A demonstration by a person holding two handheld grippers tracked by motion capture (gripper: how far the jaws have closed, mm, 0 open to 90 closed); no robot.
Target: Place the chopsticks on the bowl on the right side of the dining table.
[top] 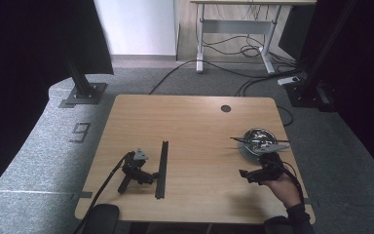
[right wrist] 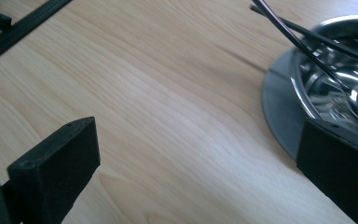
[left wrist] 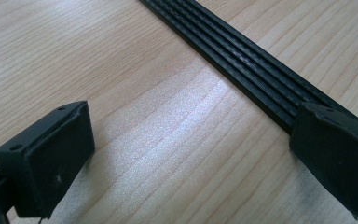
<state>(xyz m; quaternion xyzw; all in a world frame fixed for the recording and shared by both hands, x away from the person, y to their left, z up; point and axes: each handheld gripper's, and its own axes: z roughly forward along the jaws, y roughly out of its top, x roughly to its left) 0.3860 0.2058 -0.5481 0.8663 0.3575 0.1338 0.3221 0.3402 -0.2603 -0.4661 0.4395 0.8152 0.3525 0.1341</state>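
**Both grippers low on the worktop, fingers spread and empty**

Lower left of the high view: the left gripper (top: 152, 176) is seen lying on the wooden worktop (top: 195, 122), no hand on it, its cable trailing off the near edge. Its fingers are released; in the left gripper view they are set wide apart with bare wood between them. Just beside it, a long black ribbed strip (top: 162, 168) is laid flat, running from mid-frame toward the lower edge. In the left gripper view the strip (left wrist: 242, 60) is crossed diagonally from top centre to the right finger (left wrist: 335, 154), whose tip overlaps its end.

Lower right of the high view: the right gripper (top: 243, 174) is held by a hand (top: 285, 187), fingers released, nothing between them. Just above it, right of centre, a shiny metal bowl (top: 258, 139) is noted on a grey disc, with dark thin utensils resting across it. In the right gripper view the bowl (right wrist: 335, 84) sits at upper right, just beside the right finger.
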